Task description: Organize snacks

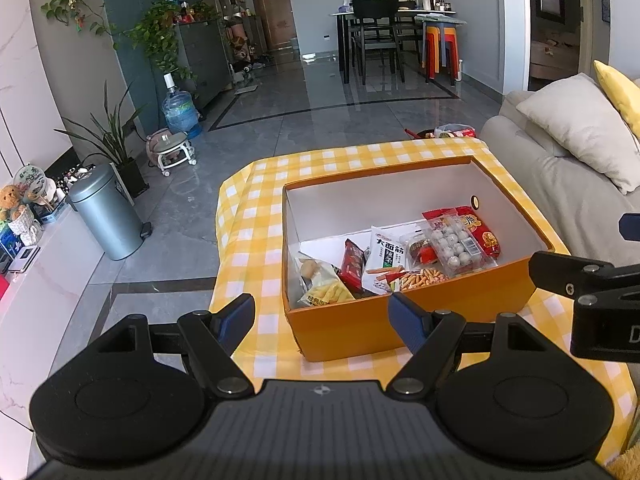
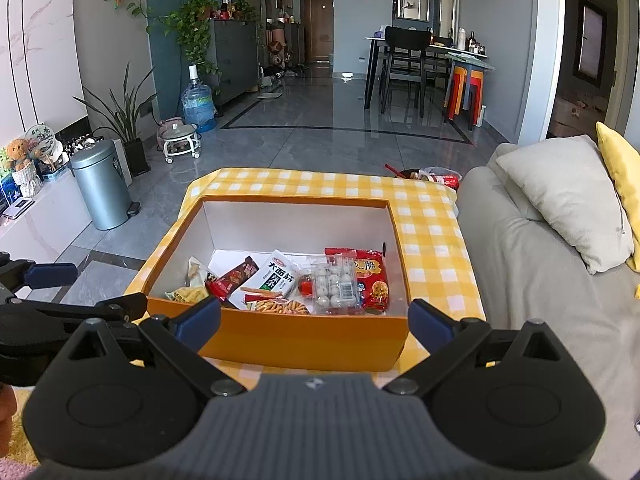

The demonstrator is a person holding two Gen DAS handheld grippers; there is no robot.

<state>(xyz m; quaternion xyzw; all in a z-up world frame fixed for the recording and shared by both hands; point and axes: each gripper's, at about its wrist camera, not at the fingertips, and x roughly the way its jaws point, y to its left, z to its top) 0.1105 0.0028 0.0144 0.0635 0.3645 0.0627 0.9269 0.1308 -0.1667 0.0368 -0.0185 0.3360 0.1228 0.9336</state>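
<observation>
Hovering both grippers empty, short of the box.

My left gripper point(image 1: 322, 318) and right gripper point(image 2: 316, 322) gape wide, holding nothing; snacks point(image 2: 298, 284) lie inside the box point(image 2: 304, 338) on the table point(image 2: 432, 240). Packing looks about done; I'd next check for strays.

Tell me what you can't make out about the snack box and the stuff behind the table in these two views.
- Orange box: in the right wrist view its near wall hides the packets' lower edges.
- Yellow packet: in the left wrist view, partly behind the near wall; its print is too small to read.
- Items beyond the table: in the left wrist view, cut off by the checked cloth's far edge.
- Right claw: open, empty.
</observation>
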